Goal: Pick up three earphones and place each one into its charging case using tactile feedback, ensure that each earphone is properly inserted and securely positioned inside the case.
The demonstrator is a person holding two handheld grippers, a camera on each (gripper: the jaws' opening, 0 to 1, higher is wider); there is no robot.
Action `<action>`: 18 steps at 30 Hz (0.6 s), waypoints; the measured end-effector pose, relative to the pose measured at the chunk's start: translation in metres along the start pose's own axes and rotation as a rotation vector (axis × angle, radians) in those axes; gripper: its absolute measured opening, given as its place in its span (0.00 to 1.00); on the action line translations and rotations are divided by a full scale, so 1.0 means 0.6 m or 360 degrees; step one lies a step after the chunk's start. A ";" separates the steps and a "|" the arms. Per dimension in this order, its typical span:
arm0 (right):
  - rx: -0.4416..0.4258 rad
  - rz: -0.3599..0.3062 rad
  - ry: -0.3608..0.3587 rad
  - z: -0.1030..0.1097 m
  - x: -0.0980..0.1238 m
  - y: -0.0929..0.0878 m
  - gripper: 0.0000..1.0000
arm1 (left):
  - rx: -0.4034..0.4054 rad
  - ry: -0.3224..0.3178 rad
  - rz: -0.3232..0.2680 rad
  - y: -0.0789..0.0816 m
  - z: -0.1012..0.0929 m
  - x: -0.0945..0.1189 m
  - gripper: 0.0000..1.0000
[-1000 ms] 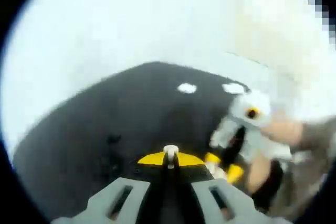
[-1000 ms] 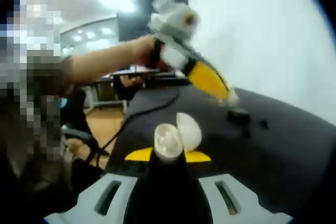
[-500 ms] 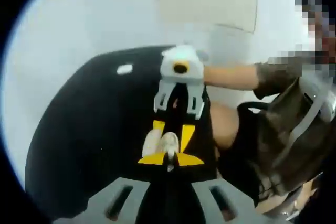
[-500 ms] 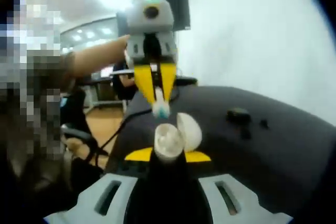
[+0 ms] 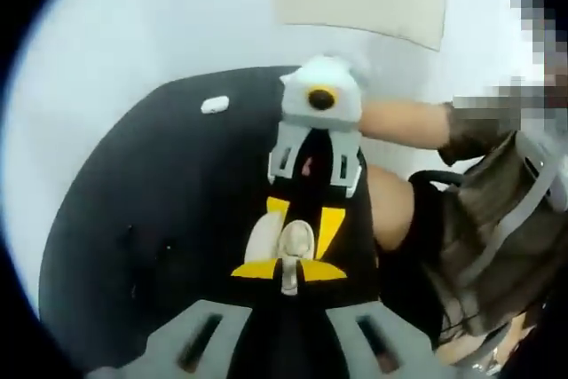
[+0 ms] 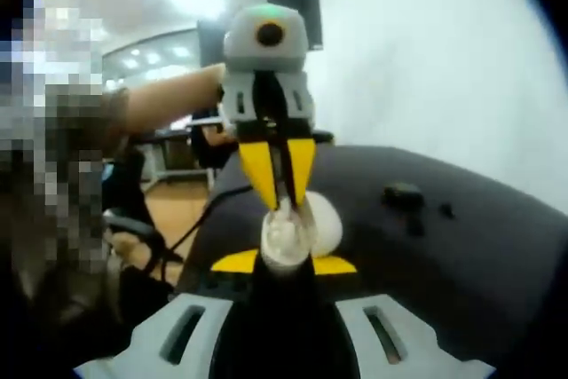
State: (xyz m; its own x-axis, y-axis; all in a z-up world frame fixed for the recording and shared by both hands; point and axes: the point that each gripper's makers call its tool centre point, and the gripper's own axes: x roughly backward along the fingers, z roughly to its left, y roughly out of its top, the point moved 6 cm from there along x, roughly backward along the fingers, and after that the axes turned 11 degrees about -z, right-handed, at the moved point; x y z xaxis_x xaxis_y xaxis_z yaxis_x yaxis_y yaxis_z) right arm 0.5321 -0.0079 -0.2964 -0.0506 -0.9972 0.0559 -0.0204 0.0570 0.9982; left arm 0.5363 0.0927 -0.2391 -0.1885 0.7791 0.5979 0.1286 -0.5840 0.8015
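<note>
White earphone (image 5: 290,265) sits pinched in the closed left tongs (image 5: 288,269) at lower centre of the left gripper view, its bud meeting the open charging case (image 5: 282,241) just above. The right tongs (image 5: 304,230) reach down from the upper centre, their yellow jaws clamping that case. A second white case (image 5: 215,105) lies on the black surface (image 5: 177,201) at upper left.

In the right gripper view, the right tongs (image 6: 283,263) grip the open case (image 6: 302,230) at centre. The left tongs (image 6: 279,201) descend from above, pressing the earphone (image 6: 284,212) into it. Small dark items (image 6: 404,194) rest on the surface (image 6: 461,246) at right.
</note>
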 end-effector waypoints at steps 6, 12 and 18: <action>-0.0003 0.0000 0.0001 -0.002 0.004 0.002 0.22 | -0.0023 0.0065 -0.0262 0.040 0.007 0.032 0.11; -0.0009 0.0002 0.0004 -0.002 0.007 0.003 0.22 | 0.0064 0.0143 -0.0493 0.019 0.018 0.058 0.23; 0.0015 0.0004 0.0003 0.001 0.008 0.003 0.22 | 0.0177 0.0042 -0.0865 -0.034 0.006 0.042 0.34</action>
State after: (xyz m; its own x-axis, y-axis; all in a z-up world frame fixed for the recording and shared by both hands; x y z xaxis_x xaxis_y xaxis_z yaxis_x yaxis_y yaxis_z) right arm 0.5310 -0.0126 -0.2943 -0.0488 -0.9971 0.0582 -0.0296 0.0597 0.9978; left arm 0.5326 0.1250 -0.2404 -0.2805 0.9548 0.0988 0.1075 -0.0710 0.9917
